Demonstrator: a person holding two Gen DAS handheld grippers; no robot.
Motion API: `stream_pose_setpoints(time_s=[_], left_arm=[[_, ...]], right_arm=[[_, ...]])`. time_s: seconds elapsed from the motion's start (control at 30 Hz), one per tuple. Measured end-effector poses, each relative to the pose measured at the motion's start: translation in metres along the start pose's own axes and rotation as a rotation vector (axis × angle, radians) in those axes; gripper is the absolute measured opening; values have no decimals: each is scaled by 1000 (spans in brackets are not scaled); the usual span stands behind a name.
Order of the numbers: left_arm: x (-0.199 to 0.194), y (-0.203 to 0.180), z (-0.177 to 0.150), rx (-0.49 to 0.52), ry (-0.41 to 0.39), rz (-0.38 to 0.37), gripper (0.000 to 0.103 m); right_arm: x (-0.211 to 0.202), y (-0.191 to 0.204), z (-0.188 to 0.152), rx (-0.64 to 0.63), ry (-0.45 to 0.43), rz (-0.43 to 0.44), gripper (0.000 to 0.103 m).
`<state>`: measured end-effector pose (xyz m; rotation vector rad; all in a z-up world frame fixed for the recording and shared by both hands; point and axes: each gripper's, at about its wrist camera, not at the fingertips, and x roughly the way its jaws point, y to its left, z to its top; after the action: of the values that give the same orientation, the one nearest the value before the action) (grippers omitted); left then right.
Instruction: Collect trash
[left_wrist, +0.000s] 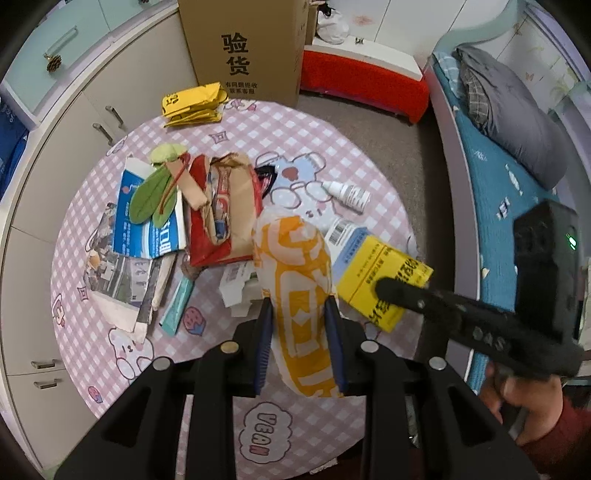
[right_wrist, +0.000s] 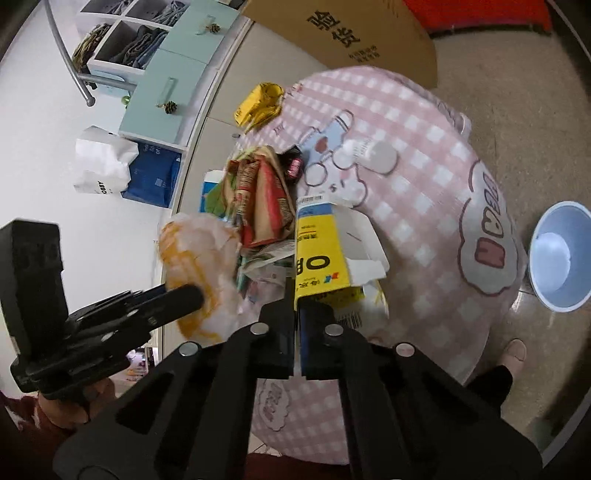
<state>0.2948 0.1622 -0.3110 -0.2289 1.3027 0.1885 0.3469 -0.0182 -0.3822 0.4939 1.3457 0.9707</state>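
My left gripper (left_wrist: 298, 306) is shut on an orange-and-white plastic bag (left_wrist: 295, 280) and holds it above the round pink checked table (left_wrist: 288, 439). The bag also shows in the right wrist view (right_wrist: 199, 258). My right gripper (right_wrist: 295, 295) is shut on the edge of a yellow-and-blue carton (right_wrist: 317, 254), lifted over the table; the carton shows in the left wrist view (left_wrist: 380, 273). More trash lies on the table: a red-and-brown paper bag (left_wrist: 221, 210), a blue box with green leaves (left_wrist: 147, 206), a small white bottle (left_wrist: 347, 192) and a yellow crumpled wrapper (left_wrist: 192, 105).
A light blue bin (right_wrist: 557, 254) stands on the floor right of the table. A tall cardboard box (left_wrist: 243, 48) stands behind the table. Cabinets (left_wrist: 55, 166) line the left side. A bed (left_wrist: 509, 155) is on the right.
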Motion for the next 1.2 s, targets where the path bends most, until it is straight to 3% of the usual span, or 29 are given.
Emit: stream_pose_setpoints(time_s=[0.23, 0.4, 0.53, 0.73, 0.8, 0.83, 0.87, 0.93, 1.2], left_arm=[[-25, -49, 22, 65, -76, -64, 27], [-19, -112, 39, 139, -78, -131, 27], [-4, -163, 50, 189, -56, -187, 27], [31, -223, 62, 253, -1, -206, 27], [44, -236, 65, 271, 23, -195, 27], [48, -239, 65, 276, 29, -192, 27], [53, -245, 66, 281, 39, -186, 27], [61, -253, 65, 289, 56, -183, 27], [85, -283, 67, 337, 106, -169, 27]], right_arm=[[-78, 3, 6, -9, -125, -85, 2], [-152, -25, 15, -5, -198, -260, 2], [-184, -61, 20, 39, -175, -347, 2], [-186, -122, 37, 96, -143, -407, 3], [-183, -145, 40, 124, -125, -422, 16], [-182, -157, 41, 148, -123, -438, 33], [-186, -163, 38, 154, -128, -444, 38], [-190, -165, 38, 157, -139, -456, 39], [-227, -156, 26, 103, -216, -551, 56]])
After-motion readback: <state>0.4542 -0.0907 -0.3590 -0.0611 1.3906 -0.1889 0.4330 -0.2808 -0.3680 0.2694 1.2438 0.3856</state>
